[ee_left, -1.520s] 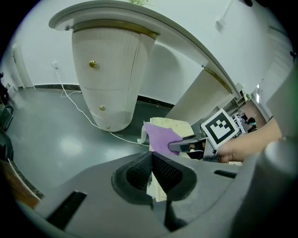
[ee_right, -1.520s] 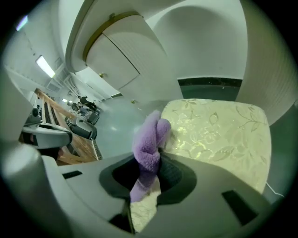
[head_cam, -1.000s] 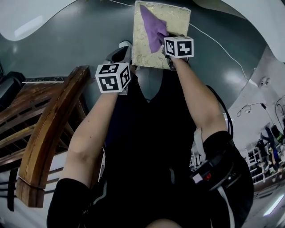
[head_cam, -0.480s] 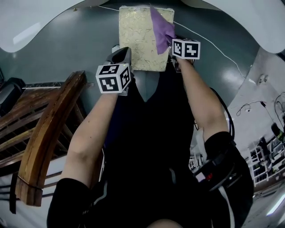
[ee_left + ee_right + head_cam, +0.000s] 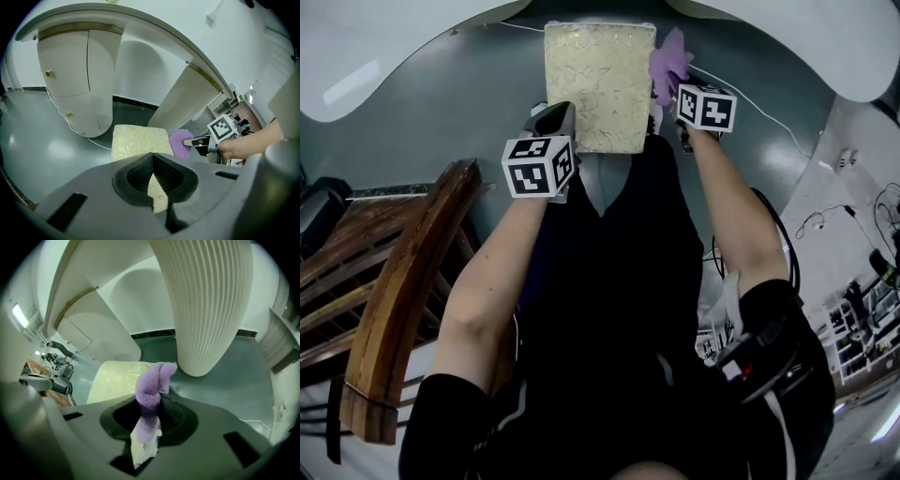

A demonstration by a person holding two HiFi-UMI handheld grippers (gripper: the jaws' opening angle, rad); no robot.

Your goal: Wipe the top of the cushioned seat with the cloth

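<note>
Cloth [image 5: 668, 64] has slid off the right edge of the cushioned seat [image 5: 598, 84]
Right gripper [image 5: 147, 420] pinches it; left gripper [image 5: 151, 176] unmoved, jaws pressed together

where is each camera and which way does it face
Head view: on the person's head, looking steeply down at the cushioned seat; both forearms show.
Left gripper view: on the left tongs, facing across the seat; shut jaws show.
Right gripper view: on the right tongs, facing the seat; jaws clamp the cloth.
All share the seat.
</note>
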